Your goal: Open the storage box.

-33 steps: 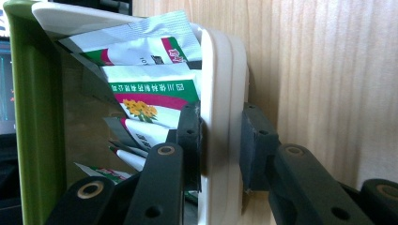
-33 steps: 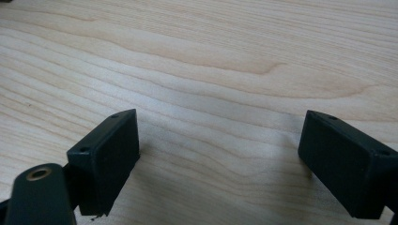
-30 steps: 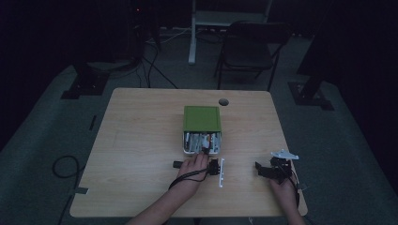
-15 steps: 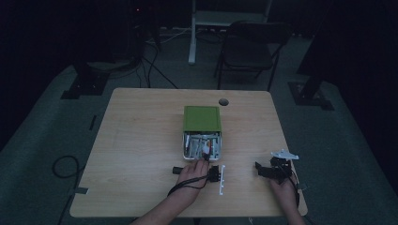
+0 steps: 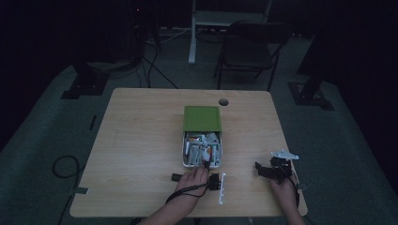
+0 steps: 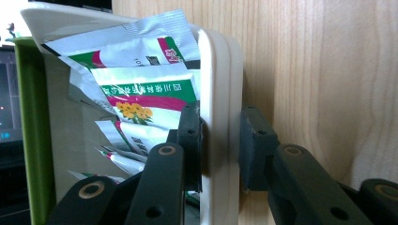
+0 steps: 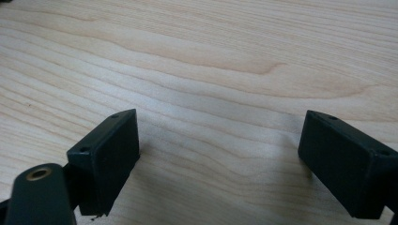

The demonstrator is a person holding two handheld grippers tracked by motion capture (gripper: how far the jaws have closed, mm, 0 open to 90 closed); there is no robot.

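A white box stands mid-table, packed with several foil sachets. A green lid covers its far half. My left gripper is at the box's near right corner. In the left gripper view the left gripper is shut on the box's wall, with one pad inside and one outside. Sachets printed in green and red lean against that wall, and the green lid is at the left. My right gripper rests open near the front right edge. Between the spread jaws of the right gripper there is bare wood.
A thin white strip and a small black piece lie by the left hand. The wooden table has a cable hole at the back. A folding chair stands beyond the table.
The left hand has drawn back toward the front edge with the white box's wall in its grip. More of the box shows from under the green lid. The right gripper has kept still.
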